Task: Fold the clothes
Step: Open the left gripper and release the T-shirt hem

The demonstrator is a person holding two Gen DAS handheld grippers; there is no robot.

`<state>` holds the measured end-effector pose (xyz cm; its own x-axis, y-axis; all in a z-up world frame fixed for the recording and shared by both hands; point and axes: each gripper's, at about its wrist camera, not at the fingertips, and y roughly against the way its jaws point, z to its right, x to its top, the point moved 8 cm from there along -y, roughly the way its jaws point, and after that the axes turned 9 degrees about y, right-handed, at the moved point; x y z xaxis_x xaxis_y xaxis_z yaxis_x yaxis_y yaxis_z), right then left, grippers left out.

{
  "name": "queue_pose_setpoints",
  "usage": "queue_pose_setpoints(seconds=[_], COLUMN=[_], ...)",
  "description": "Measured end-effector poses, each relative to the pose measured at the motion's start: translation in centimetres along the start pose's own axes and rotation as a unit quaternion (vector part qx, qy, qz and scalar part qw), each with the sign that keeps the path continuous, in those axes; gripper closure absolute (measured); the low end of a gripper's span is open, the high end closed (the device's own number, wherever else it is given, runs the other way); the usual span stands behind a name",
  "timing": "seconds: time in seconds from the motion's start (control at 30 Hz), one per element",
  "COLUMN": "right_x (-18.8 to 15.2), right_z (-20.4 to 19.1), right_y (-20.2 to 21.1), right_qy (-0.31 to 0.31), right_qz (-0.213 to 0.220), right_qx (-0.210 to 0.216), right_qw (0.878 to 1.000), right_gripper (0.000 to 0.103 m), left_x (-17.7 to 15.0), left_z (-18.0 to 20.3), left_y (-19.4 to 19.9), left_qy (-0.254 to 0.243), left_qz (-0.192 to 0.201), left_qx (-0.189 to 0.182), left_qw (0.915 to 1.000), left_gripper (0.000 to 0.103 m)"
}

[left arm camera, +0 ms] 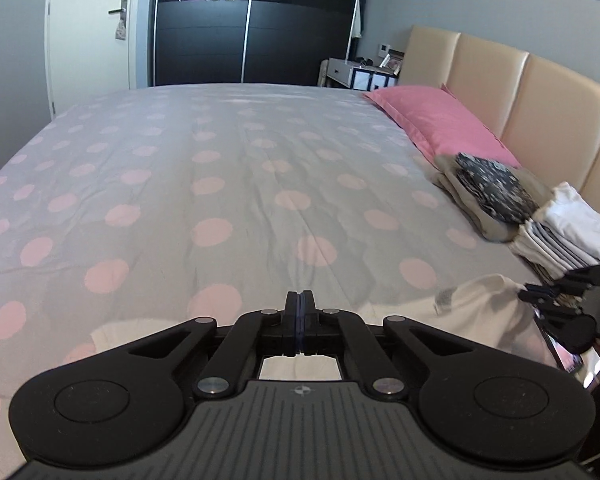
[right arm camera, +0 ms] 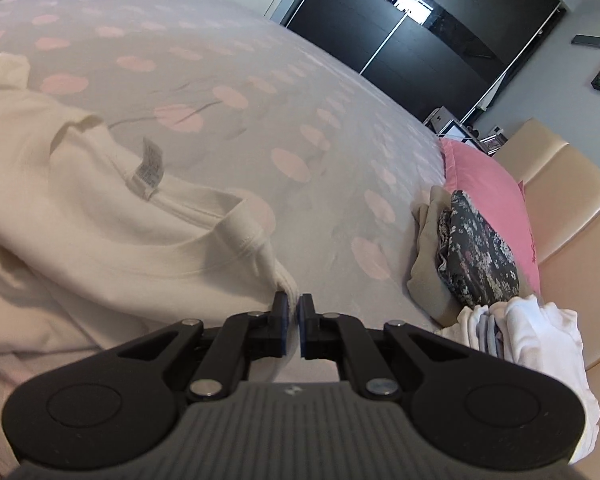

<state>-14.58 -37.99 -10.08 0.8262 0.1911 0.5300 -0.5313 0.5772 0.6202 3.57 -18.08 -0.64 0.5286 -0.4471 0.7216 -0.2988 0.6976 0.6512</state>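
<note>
A cream T-shirt (right arm camera: pixel 100 208) lies rumpled on the dotted bedspread (right arm camera: pixel 300 100), neck opening and label (right arm camera: pixel 150 168) facing up. My right gripper (right arm camera: pixel 293 304) is shut on a corner of the shirt's shoulder, and the cloth is drawn taut towards its tips. In the left wrist view the same shirt (left arm camera: pixel 480 304) shows to the right of and beneath my left gripper (left arm camera: pixel 299 300). That gripper is shut, pads together, with no cloth seen between them. The right gripper (left arm camera: pixel 526 293) appears at the right edge there.
Folded clothes sit by the headboard (left arm camera: pixel 540 92): a beige and floral pile (left arm camera: pixel 492 188) and a white stack (left arm camera: pixel 568 232). A pink pillow (left arm camera: pixel 440 124) lies beyond them. The wide bedspread (left arm camera: pixel 220 180) stretches ahead towards a black wardrobe (left arm camera: pixel 252 40).
</note>
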Motion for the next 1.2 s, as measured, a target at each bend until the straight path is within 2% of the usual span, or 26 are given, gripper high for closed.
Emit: queue_pose_setpoints(seconds=[0.1, 0.2, 0.27, 0.33, 0.43, 0.63, 0.77, 0.87, 1.07, 1.2], right_x=[-0.2, -0.4, -0.5, -0.6, -0.8, -1.1, -1.2, -1.1, -1.0, -1.1], right_z=[-0.4, -0.8, -1.1, -1.3, -1.6, -1.8, -2.2, -2.4, -2.8, -3.1], right_y=[0.0, 0.0, 0.0, 0.0, -0.1, -0.8, -1.5, -1.8, -2.5, -2.6], right_qy=[0.006, 0.011, 0.015, 0.019, 0.022, 0.019, 0.024, 0.028, 0.035, 0.04], right_qz=[-0.005, -0.01, -0.013, -0.016, -0.019, -0.026, -0.029, -0.032, -0.037, -0.039], right_qx=[0.003, 0.006, 0.008, 0.009, 0.013, 0.023, 0.03, 0.035, 0.043, 0.046], right_qw=[1.0, 1.0, 1.0, 1.0, 0.999, 0.999, 0.999, 0.999, 0.998, 0.997], right_gripper=[0.097, 0.097, 0.097, 0.097, 0.097, 0.097, 0.097, 0.097, 0.096, 0.096], left_x=[-1.8, -2.5, -2.6, -2.5, -2.1, -2.7, -4.0, -5.1, -5.7, -5.6], left_z=[-0.6, -1.7, -2.2, -2.5, -2.5, -3.0, -3.9, -4.2, -4.6, -5.2], left_y=[-0.4, -1.5, -2.3, -3.2, -4.6, -8.4, -9.9, -10.5, -11.0, -11.3], left_qy=[-0.005, 0.01, 0.014, 0.008, -0.009, -0.062, -0.036, -0.031, -0.033, -0.022], left_qz=[-0.029, -0.055, -0.069, -0.075, -0.086, -0.119, -0.156, -0.176, -0.17, -0.172], left_qx=[0.007, 0.011, 0.011, 0.015, 0.004, 0.004, -0.036, -0.046, -0.042, -0.043], left_qw=[0.9995, 0.9984, 0.9975, 0.997, 0.9962, 0.9909, 0.9864, 0.9829, 0.984, 0.9839], left_gripper=[0.103, 0.103, 0.099, 0.082, 0.067, 0.066, 0.066, 0.066, 0.066, 0.06])
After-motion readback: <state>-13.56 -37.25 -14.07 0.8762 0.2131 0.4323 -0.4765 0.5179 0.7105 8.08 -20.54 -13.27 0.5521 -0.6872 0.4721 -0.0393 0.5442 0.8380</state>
